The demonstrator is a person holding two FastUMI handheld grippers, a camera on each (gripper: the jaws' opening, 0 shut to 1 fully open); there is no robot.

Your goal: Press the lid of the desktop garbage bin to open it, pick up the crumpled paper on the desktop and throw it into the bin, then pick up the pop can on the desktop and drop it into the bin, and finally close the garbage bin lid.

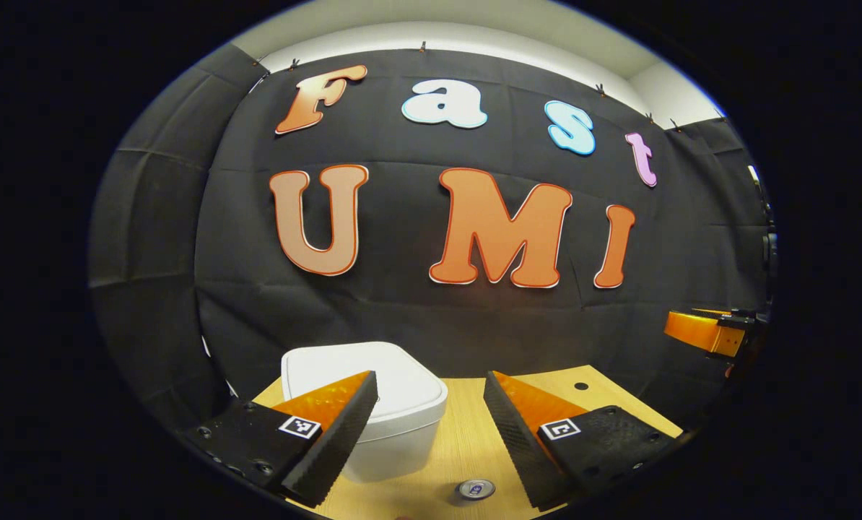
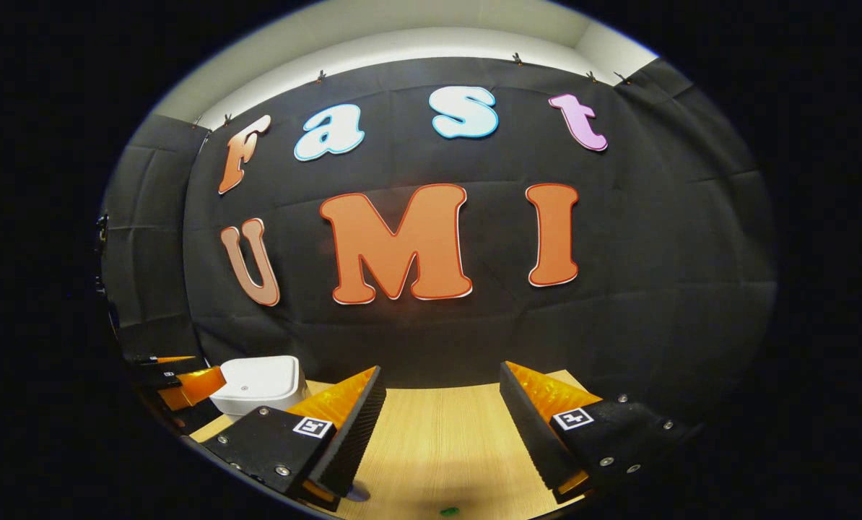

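Two grippers hover over the wooden tabletop (image 1: 467, 440), both with jaws spread wide and nothing between them: the left gripper (image 1: 431, 426) in the left gripper view, the right gripper (image 2: 442, 426) in the right gripper view. In the left gripper view the pop can (image 1: 476, 489) stands upright near the front edge, its top showing, just right of the white garbage bin (image 1: 373, 404). The bin's lid is down, and farther off hangs the black cloth wall (image 1: 416, 310).

A pale wooden worktop (image 1: 467, 440) was seen against the booth's black cloth wall (image 1: 416, 318), with a small dark hole (image 1: 581, 386) near its far edge. A white wall (image 2: 416, 43) was seen above the cloth, which was held by small clips (image 2: 321, 74).
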